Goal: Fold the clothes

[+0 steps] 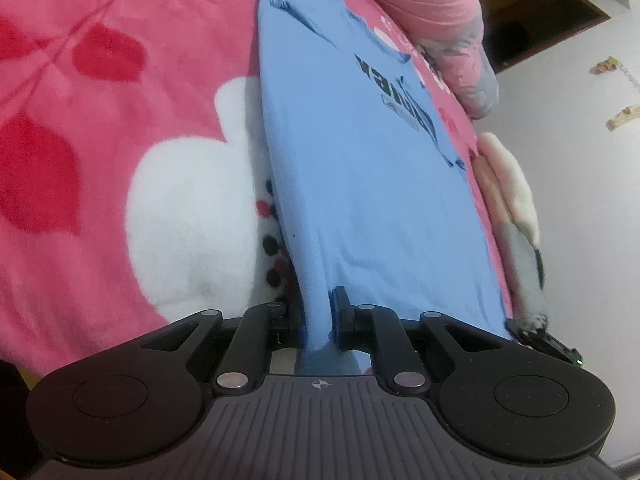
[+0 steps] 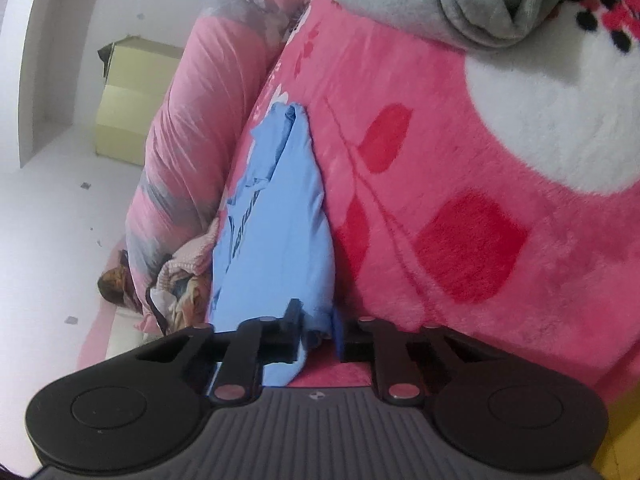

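A light blue T-shirt [image 1: 360, 168] with dark printed letters lies stretched over a pink fleece blanket [image 1: 120, 80]. My left gripper [image 1: 318, 320] is shut on a bunched edge of the shirt, which runs away from the fingers up the frame. In the right wrist view the same blue shirt [image 2: 280, 232] is gathered in folds on the blanket [image 2: 460, 200]. My right gripper [image 2: 318, 334] is shut on another edge of it, the cloth hanging down between the fingers.
A rolled pink and grey quilt [image 2: 180, 152] lies along the bed's edge, also in the left wrist view [image 1: 448, 20]. A folded grey fleece [image 2: 480, 4] sits at the far end. Loose clothes [image 2: 180, 280] lie by the quilt. A yellow cabinet [image 2: 124, 100] stands on the white floor.
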The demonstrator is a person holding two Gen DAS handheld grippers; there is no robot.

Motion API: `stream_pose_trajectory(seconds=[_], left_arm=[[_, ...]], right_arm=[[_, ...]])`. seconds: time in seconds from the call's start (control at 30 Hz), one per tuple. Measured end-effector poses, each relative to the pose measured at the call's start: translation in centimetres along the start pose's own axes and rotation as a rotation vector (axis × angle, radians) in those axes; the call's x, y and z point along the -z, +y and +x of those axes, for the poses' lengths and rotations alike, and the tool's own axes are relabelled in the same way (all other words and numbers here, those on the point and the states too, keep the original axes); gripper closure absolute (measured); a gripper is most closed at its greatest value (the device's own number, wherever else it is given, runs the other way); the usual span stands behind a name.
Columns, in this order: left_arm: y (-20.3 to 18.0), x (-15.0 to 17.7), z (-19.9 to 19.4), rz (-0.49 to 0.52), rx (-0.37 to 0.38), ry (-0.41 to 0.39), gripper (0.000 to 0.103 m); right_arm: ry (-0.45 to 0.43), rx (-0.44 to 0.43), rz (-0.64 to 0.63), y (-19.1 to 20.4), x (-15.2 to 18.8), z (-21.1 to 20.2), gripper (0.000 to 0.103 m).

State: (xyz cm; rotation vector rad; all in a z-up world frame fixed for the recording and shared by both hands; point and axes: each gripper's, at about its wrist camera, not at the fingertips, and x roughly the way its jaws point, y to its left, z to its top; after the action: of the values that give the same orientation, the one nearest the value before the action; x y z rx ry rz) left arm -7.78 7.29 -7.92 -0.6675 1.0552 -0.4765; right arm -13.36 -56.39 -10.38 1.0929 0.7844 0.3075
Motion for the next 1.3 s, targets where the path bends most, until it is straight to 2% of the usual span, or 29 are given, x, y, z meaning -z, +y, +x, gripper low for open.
stream_pose_trajectory(seconds=[0.17,0.3,0.73,1.0,1.3], left_arm=[[0.4,0.8,-0.4,-0.020,0.018,-0.020,0.094],[0.1,0.8,-1.2,-0.022,0.023,-0.049,0.100],[0.3,-1.7,-4.5,-0.086,0.199,-0.136,0.100],[0.2,-4.8,-5.0,-0.112,0.255,-0.195,0.100],[0.0,-8.3,-5.1,-0.124,0.295,-0.239,0.100]], right_arm=[[-0.047,0.024,-0.034,1.3,0.7,-0.1,0.096],[-0.106,0.016,-0.055,2.7,1.2,-0.9,0.096],[-0.210,-0.056,-0.097,8.6,0.0,-1.5,0.097],[-0.245,-0.108,-0.133,12.4,-2.4,-0.3,0.097],[-0.256,-0.141,-0.138,15.0,-5.1,2.6,0.097]])
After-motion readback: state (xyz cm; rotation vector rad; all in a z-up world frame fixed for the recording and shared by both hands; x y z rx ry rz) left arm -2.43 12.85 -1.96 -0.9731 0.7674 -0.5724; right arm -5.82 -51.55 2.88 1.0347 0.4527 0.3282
